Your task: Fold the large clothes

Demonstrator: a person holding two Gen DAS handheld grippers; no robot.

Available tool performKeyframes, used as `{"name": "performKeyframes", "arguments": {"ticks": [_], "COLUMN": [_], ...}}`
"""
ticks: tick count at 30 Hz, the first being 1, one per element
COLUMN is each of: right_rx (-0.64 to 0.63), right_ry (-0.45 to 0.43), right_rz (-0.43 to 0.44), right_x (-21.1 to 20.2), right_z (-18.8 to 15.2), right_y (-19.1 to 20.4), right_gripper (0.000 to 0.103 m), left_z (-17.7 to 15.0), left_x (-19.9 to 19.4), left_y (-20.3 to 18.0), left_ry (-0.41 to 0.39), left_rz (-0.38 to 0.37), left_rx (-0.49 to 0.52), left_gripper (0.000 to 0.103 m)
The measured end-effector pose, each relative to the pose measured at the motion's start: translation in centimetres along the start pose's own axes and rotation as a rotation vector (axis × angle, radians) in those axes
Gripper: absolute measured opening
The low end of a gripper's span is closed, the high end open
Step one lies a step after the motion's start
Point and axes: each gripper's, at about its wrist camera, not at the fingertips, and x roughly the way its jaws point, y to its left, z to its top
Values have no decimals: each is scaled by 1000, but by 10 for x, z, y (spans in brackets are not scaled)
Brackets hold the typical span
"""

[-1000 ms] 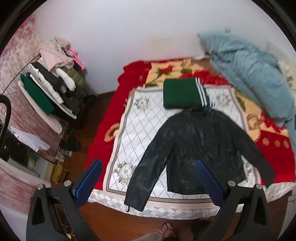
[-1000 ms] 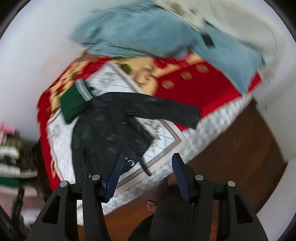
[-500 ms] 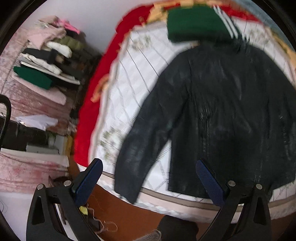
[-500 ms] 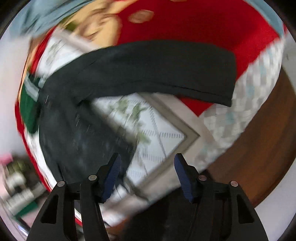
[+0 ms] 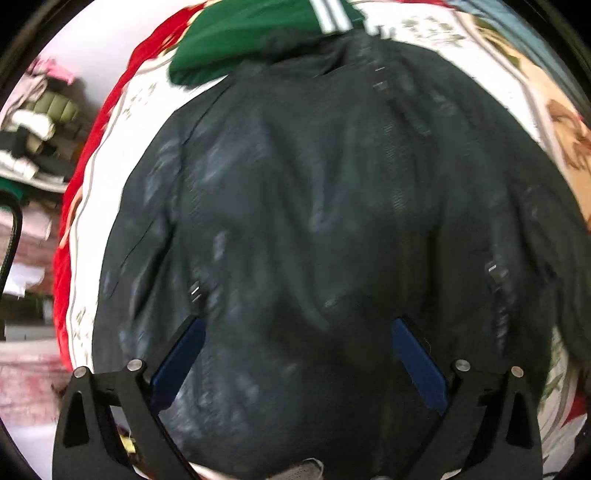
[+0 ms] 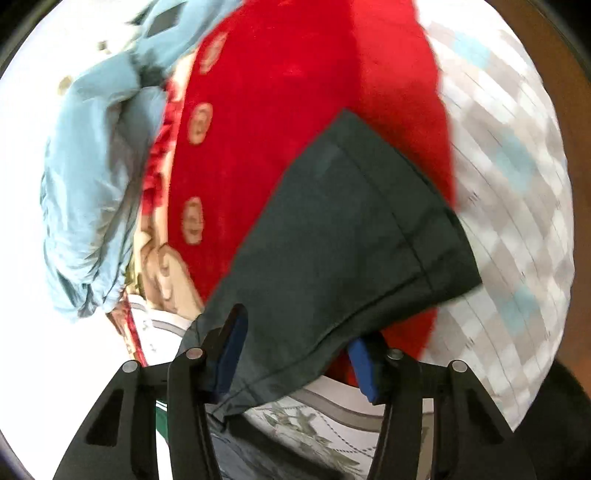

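A black jacket (image 5: 314, 221) lies spread flat on the bed and fills the left wrist view. My left gripper (image 5: 295, 354) is open, low over the jacket's lower body. In the right wrist view the jacket's sleeve (image 6: 351, 236) lies across the red blanket, cuff to the right. My right gripper (image 6: 299, 354) is open with its jaws on either side of the sleeve; the blue pads (image 6: 231, 350) do not press it.
A folded green garment (image 5: 251, 33) with white stripes lies beyond the collar. A light blue quilt (image 6: 96, 166) is bunched at the left. The red blanket (image 6: 295, 74) and checked sheet (image 6: 517, 184) cover the bed. A clothes rack (image 5: 33, 122) stands at left.
Both grippers have dropped close to the bed. The left one closed in on the jacket's body; the right one moved along the sleeve until its open jaws straddle it.
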Motion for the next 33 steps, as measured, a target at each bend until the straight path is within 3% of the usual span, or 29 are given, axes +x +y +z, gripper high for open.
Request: {"name": "performKeyframes", "arguments": {"ticks": [3, 5, 6, 7, 14, 17, 21, 26, 29, 33], "right_rx": [17, 61, 66, 50, -69, -185, -367, -647, -807, -1089], "right_ry": [47, 38, 15, -23, -145, -148, -118, 17, 128, 252], "right_rz": [-42, -15, -22, -38, 11, 22, 71, 132, 149, 118], "right_x": [33, 45, 45, 40, -4, -21, -31, -4, 29, 83], "right_z": [2, 3, 4, 6, 6, -1, -37, -144, -226, -365], "right_y": [-16, -22, -18, -8, 82, 130, 195, 282, 319, 345], "right_gripper": [57, 56, 44, 8, 6, 6, 6, 6, 6, 6], "left_z": [7, 9, 9, 9, 23, 31, 38, 31, 18, -9], "left_x": [6, 10, 13, 14, 27, 29, 34, 43, 48, 58], "left_y": [-19, -29, -32, -33, -19, -7, 28, 78, 117, 174], "left_ry": [-19, -11, -9, -9, -2, 5, 5, 15, 30, 64], "left_rz": [-14, -13, -12, -12, -1, 3, 3, 32, 48, 76], "left_rx": [28, 37, 35, 34, -18, -60, -124, -229, -321, -442], "left_gripper": [103, 103, 103, 103, 103, 103, 103, 103, 103, 103]}}
